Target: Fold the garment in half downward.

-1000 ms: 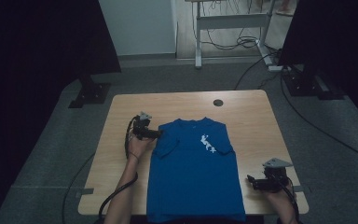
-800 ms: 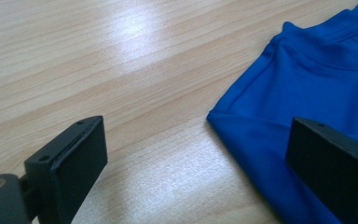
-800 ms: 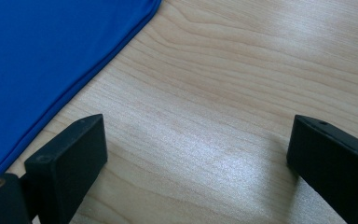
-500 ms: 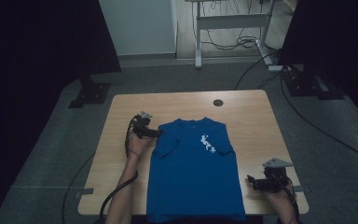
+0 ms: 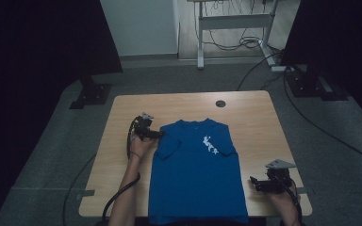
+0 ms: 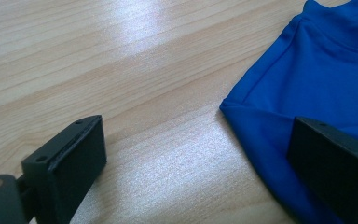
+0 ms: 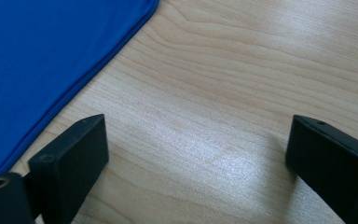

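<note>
Blue T-shirt [image 5: 195,174] with white print, light wood-grain table [image 5: 254,117]

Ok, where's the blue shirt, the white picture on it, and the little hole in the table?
Shirt [image 5: 195,183]: high view, middle of the front.
Picture [image 5: 210,144]: high view, centre of the white print on the chest.
Hole [image 5: 220,103]: high view, the dark round opening at the table's far edge.

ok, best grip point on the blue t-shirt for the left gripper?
Probably the folded sleeve edge of the blue t-shirt, coming low from the bare table on the shirt's left. The left gripper is already open there, one jaw over the cloth. The shirt lies flat, so that raised fold likely gives the easiest pinch.
</note>
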Demonstrator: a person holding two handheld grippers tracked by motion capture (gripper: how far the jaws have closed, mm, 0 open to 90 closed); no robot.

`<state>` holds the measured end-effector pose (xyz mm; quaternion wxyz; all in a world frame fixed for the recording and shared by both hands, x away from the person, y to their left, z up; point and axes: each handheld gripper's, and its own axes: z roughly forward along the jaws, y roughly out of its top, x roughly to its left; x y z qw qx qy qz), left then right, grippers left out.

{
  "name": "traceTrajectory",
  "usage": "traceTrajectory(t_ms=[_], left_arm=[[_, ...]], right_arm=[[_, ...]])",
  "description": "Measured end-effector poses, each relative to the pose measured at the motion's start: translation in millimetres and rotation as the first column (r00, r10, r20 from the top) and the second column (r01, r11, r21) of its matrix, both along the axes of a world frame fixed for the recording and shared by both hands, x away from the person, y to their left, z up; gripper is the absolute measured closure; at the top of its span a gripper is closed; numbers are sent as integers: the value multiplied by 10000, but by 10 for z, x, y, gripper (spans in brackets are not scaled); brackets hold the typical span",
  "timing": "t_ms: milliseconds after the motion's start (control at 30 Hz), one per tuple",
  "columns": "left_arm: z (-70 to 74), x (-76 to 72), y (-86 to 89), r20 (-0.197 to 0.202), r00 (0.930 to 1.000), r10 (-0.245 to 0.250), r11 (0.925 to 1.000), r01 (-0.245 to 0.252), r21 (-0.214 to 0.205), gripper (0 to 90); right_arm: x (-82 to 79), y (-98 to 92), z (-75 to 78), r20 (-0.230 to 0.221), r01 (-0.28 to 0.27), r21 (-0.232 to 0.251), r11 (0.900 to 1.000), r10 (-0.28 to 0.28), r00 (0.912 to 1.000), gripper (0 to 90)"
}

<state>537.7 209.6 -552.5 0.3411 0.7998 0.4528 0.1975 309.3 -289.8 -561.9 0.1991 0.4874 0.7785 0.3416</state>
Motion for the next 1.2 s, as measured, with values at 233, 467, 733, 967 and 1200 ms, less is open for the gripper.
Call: traceTrajectory(t_ms=[233, 467, 733, 967, 1200], left_arm=[[0, 1, 0, -3, 10000, 10, 10000, -10, 2, 44], [0, 1, 0, -1, 10000, 24, 10000, -24, 4, 44], [-1, -3, -3, 5, 10000, 78, 10000, -78, 8, 43], [-1, -6, -4, 11, 9999, 102, 9999, -102, 12, 44], [-1, -7, -4, 8, 9999, 108, 9999, -108, 9, 44]], right_arm=[[52, -3, 82, 268, -8, 277, 9996, 1, 9996, 61], [147, 42, 82, 61, -242, 251, 9994, 240, 9997, 62], [306, 89, 132, 59, -497, 288, 9983, 496, 9988, 63], [453, 147, 197, 141, -643, 482, 9968, 637, 9979, 64], [593, 189, 214, 230, -732, 534, 9959, 721, 9971, 65]])
